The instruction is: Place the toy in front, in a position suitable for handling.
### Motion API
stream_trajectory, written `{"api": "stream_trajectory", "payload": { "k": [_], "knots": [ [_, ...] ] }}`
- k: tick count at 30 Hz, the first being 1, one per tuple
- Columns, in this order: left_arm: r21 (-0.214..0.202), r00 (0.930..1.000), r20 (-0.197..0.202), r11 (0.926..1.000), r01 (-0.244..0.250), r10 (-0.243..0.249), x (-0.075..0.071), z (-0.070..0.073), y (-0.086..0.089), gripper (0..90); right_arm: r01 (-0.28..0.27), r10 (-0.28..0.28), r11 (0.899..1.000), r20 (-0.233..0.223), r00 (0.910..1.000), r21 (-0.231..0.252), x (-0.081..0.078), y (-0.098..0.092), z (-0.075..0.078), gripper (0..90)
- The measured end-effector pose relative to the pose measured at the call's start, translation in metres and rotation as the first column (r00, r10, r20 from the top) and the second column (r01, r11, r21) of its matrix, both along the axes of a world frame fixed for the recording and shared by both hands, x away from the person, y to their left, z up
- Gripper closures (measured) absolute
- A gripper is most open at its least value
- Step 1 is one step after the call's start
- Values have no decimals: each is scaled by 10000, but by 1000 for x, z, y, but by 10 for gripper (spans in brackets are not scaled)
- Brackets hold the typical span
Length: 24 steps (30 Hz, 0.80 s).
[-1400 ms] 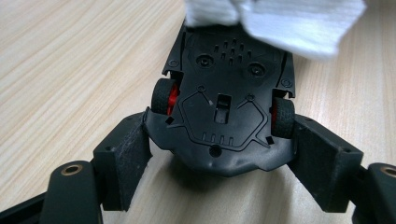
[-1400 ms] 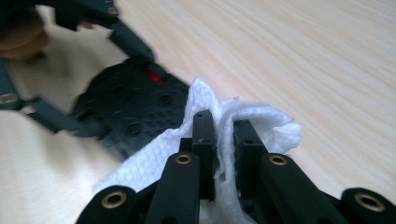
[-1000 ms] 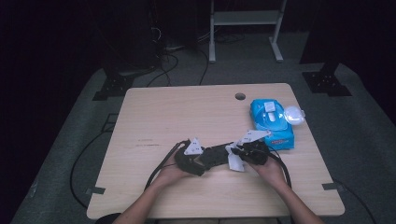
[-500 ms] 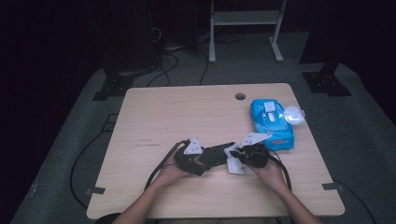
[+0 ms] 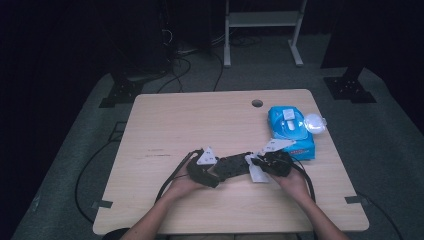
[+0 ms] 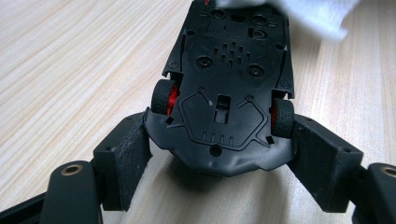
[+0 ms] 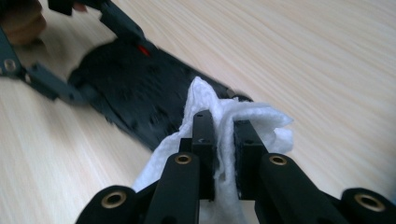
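The black toy car [image 6: 227,88] lies belly-up near the worktop's [image 5: 200,120] front edge, its long axis running left to right. The left hand-held gripper [image 6: 219,163] clamps one end by its sides. From the right, the right hand-held gripper [image 7: 224,149] is pinched narrow on a white wipe [image 7: 215,112] touching the other end.

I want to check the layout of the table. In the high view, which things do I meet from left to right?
Left tool → black toy car, underside up → white wipe → right tool → blue wipes pack.
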<state>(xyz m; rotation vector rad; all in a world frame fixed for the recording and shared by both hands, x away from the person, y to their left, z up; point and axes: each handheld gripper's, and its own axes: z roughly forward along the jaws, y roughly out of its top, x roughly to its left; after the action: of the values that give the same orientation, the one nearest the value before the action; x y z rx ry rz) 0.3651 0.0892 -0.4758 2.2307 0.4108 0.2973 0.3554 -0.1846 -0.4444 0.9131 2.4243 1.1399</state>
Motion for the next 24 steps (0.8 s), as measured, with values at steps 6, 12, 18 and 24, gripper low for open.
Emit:
{"api": "stream_trajectory", "payload": {
  "k": [6,12,18,24],
  "knots": [
    [56,10000,70,10000,-2,2,-1,0,-1,243,-566,568,9979,-77,9984,300,18,44,-1,814],
    [16,10000,-18,10000,-13,13,0,-1,0,243,-17,16,9999,126,9999,113,34,48,0,814],
    [-16,10000,10,10000,20,-20,0,-1,0,243,886,-882,9953,-127,9960,387,33,2,1,814],
    [31,10000,36,10000,59,-60,-1,0,-1,242,611,-611,9981,-1,9981,74,6,-13,-3,812]
  ]
}}
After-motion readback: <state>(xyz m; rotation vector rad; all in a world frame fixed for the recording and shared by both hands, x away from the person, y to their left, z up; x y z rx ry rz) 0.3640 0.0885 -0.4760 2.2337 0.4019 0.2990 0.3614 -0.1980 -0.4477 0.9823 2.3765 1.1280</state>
